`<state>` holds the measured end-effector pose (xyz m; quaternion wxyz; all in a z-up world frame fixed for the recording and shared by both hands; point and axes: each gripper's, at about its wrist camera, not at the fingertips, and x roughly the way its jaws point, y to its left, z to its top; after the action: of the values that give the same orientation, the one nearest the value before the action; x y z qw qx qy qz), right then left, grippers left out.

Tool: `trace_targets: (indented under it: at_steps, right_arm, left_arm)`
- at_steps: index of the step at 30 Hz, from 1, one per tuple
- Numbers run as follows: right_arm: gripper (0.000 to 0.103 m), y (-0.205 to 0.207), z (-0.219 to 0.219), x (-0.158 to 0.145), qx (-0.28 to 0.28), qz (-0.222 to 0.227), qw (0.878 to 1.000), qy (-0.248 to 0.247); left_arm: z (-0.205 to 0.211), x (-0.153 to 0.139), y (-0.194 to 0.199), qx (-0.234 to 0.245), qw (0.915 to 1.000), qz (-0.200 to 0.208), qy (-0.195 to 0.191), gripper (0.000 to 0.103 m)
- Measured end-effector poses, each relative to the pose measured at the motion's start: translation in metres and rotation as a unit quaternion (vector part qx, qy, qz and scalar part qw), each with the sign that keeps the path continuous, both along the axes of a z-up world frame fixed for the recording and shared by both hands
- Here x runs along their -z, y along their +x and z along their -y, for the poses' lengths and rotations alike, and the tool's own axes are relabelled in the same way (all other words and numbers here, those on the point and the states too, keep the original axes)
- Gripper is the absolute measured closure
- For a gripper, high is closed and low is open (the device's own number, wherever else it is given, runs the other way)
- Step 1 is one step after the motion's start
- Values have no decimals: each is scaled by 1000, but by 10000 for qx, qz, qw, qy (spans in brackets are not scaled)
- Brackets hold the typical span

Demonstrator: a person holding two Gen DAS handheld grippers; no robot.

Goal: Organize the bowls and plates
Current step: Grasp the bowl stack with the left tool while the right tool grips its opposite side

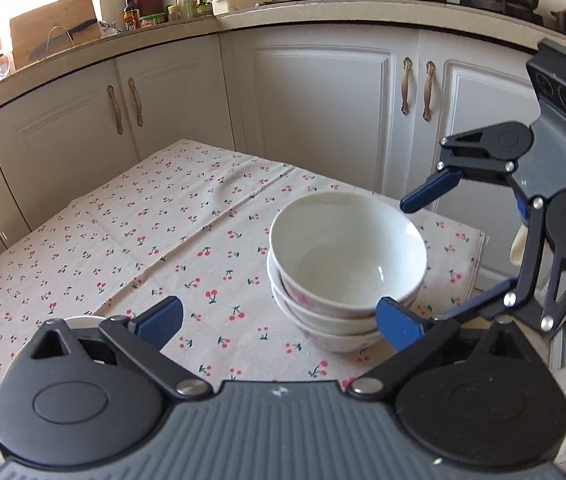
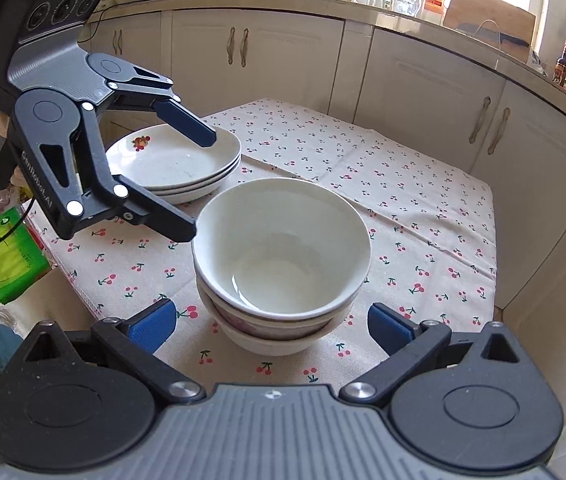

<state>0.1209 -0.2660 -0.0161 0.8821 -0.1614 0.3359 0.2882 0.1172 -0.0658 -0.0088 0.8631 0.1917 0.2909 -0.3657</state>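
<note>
Now both grippers hang open over stacked bowls [image 2: 281,264] — nothing held.

Bowls sit nested on the cherry cloth [image 2: 403,184], mid-table; plates [image 2: 171,160] stacked just beside, toward the left gripper [image 2: 203,184]. Left jaws wide apart, empty; right gripper [image 2: 271,326] jaws wide too, pads either side of the bowl stack w/o touching. Likely glazed ceramic: stiff, slick, chippable, stack fairly heavy — best pinched at the rim wall, or lifted one at a time. Right view shows the plates clearly; left view gives only a sliver of plate rim behind its own pad, but shows the right gripper [image 1: 395,256] beside the bowls.
</note>
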Motion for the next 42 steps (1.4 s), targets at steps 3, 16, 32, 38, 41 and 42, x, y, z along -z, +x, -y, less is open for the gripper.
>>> trace_targets:
  at_steps: [3, 16, 32, 38, 41, 42]
  right_arm:
    - [0, 1, 3, 8, -1, -68, 10000, -35]
    - [0, 26, 9, 33, -395, -188, 9986, -280]
    - [5, 64, -1, 36, -1616, -528, 9841, -512]
    - [8, 70, -1, 36, -1811, -647, 9801, -501]
    - [10, 71, -2, 36, -1873, -681, 9787, -497]
    - [11, 72, -2, 36, -1893, -705, 9782, -488]
  left_arm:
    - [2, 13, -5, 61, 9997, 65, 245, 1]
    - [21, 46, 10, 602, 9971, -452, 149, 2]
    - [37, 53, 36, 1439, 9848, -914, 344, 14]
    - [37, 52, 39, 1654, 9798, -1049, 413, 18]
    - [37, 52, 41, 1722, 9782, -1075, 447, 19]
    - [37, 52, 41, 1743, 9776, -1089, 451, 19]
